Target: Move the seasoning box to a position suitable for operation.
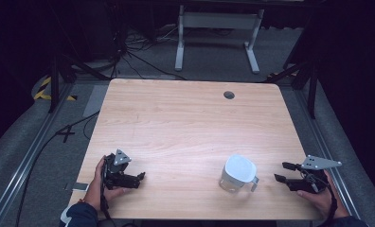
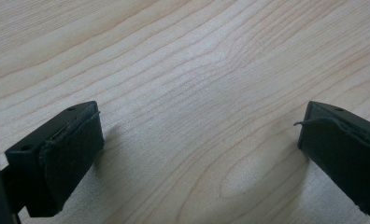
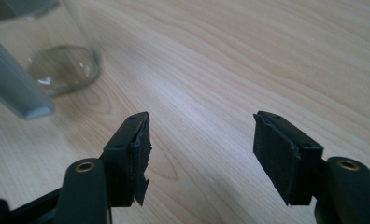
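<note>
A clear plastic jug [image 1: 236, 174] with a white lid and a grey handle stands on the wooden table [image 1: 185, 123], near its front right. My right gripper [image 1: 280, 172] lies just right of the jug, pointing at its handle, jaws open and a short gap away. In the right gripper view the jug's glassy base [image 3: 64, 70] and grey handle [image 3: 15, 88] sit at the upper left, ahead of the open right gripper [image 3: 202, 149], with bare wood between its pads. My left gripper [image 1: 141, 177] rests at the front left, also open over bare wood [image 2: 199, 154].
A small dark round hole [image 1: 229, 95] marks the table's far right part. Metal rails [image 1: 29, 156] run along the floor on both sides. A white desk frame [image 1: 218, 33] and cables stand behind the table.
</note>
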Tool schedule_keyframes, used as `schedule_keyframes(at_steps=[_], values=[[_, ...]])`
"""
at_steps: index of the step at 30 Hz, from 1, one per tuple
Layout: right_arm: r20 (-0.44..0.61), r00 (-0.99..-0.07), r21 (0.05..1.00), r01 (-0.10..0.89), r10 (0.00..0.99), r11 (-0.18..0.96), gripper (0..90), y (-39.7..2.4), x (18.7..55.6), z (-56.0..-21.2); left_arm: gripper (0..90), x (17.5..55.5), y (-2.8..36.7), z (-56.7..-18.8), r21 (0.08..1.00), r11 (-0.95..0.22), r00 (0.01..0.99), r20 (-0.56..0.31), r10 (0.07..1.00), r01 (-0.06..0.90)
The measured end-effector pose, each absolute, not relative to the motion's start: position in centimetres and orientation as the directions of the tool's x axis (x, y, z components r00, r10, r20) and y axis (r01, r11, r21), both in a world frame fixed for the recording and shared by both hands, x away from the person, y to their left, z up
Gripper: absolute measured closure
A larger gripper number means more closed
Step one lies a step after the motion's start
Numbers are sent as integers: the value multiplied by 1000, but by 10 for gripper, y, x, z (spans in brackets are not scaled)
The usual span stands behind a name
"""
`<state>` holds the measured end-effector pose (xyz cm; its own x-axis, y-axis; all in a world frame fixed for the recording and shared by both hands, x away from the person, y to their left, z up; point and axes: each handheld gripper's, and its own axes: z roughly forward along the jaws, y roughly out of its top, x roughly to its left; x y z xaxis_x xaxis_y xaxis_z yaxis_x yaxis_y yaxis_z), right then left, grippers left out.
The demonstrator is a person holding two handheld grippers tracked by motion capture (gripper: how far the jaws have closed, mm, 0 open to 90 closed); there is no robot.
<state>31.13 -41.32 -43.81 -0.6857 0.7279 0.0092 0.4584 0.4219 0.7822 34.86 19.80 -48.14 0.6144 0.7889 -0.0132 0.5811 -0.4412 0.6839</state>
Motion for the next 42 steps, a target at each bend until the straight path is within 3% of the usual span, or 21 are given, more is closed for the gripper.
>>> schedule_keyframes(at_steps=[25,42], values=[[-18,-689,871,345,725,349,608,-404,294,-392,3,349,202,-482,691,-462,647,-11,762,556],[-78,-793,850,264,604,456,884,-336,294,-372,3,347,201,-482,687,-446,630,-23,776,573]])
